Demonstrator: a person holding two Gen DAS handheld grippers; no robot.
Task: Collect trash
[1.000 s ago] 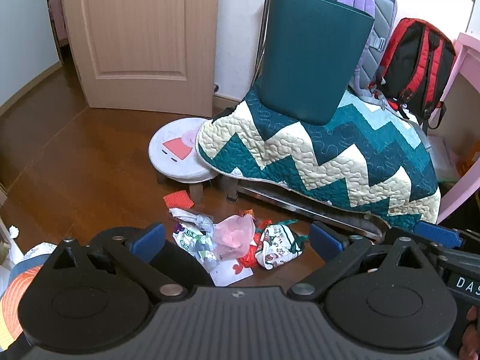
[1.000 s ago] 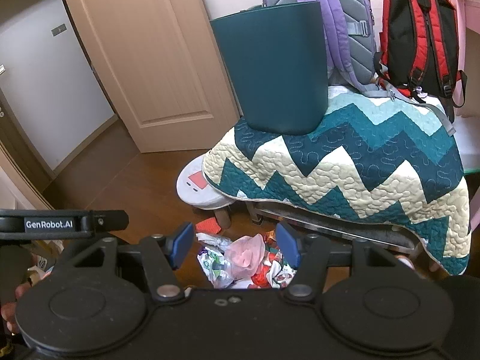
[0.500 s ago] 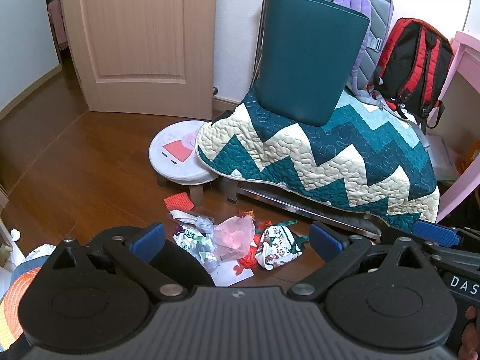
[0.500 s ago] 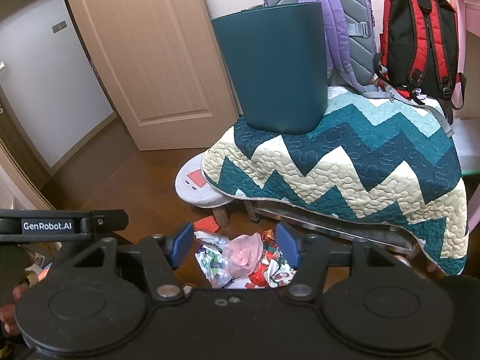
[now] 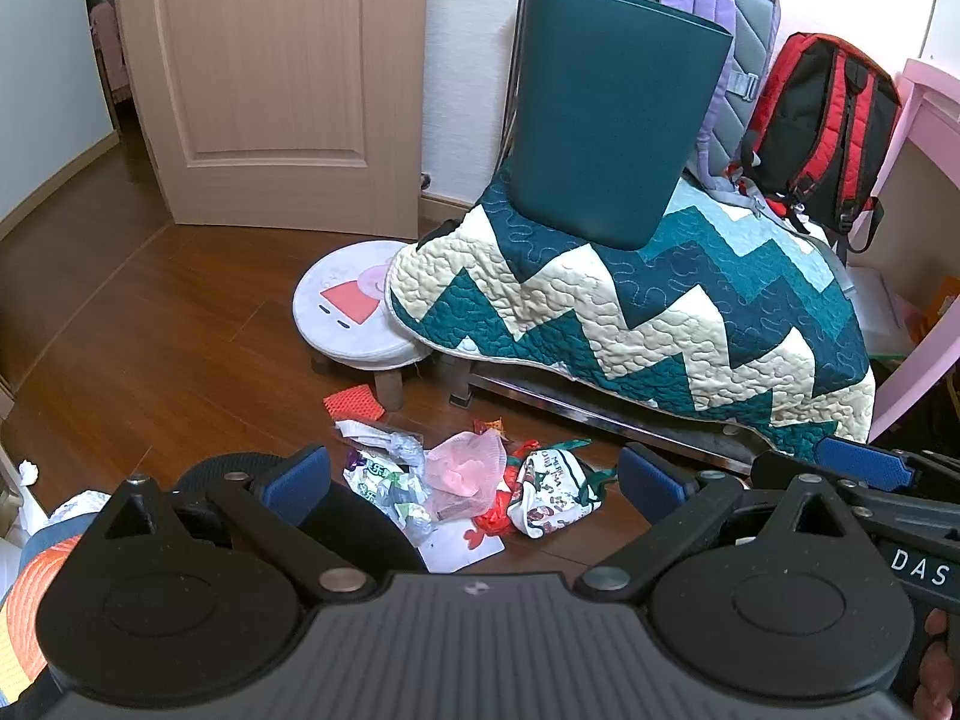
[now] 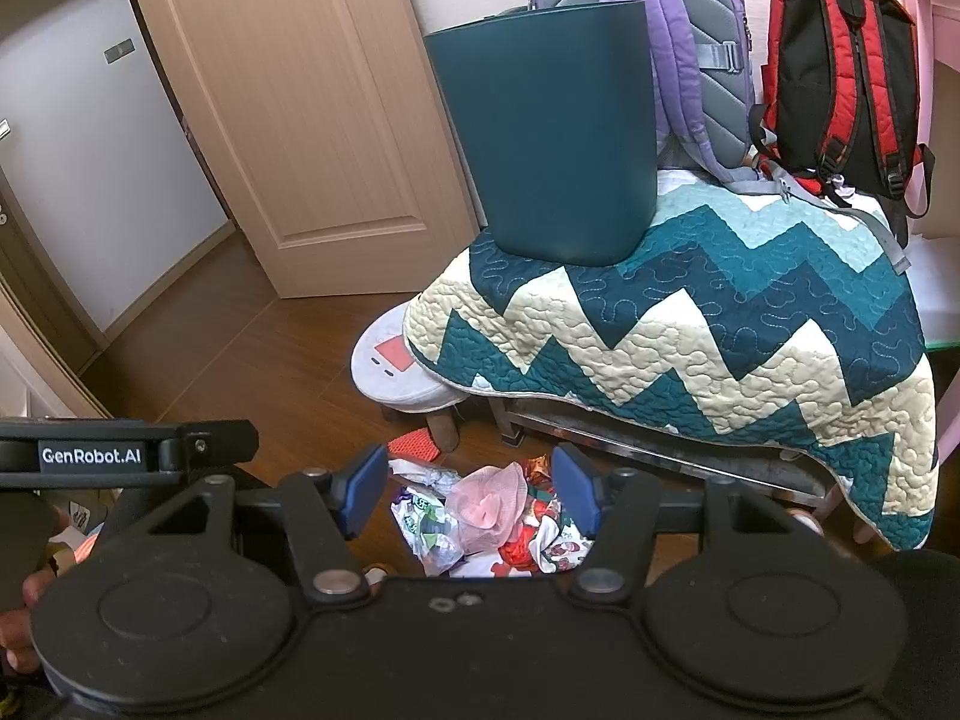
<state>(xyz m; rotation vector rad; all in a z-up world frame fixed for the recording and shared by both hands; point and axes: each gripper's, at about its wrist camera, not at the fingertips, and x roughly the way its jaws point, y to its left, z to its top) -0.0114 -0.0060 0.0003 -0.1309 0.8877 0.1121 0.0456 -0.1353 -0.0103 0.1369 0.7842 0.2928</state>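
Note:
A pile of trash lies on the wood floor: a pink crumpled wrapper (image 5: 465, 462), a white printed bag (image 5: 555, 492), silvery wrappers (image 5: 384, 474) and a red mesh scrap (image 5: 354, 403). The pile also shows in the right wrist view (image 6: 489, 510). A dark teal bin (image 5: 612, 120) stands on a quilted bench; it shows in the right wrist view too (image 6: 552, 144). My left gripper (image 5: 474, 483) is open and empty above the pile. My right gripper (image 6: 471, 495) is open and empty, its fingers either side of the pink wrapper from above.
A zigzag quilt (image 5: 648, 312) covers the bench. A small round white stool (image 5: 354, 312) stands left of it. A purple backpack (image 6: 660, 30) and a red backpack (image 6: 840, 72) lean at the back. A door (image 5: 270, 78) is at the left. A pink desk (image 5: 924, 180) is at the right.
Both grippers have shifted slightly; the view drifts a little right and back. Both stay open and nothing has been picked up.

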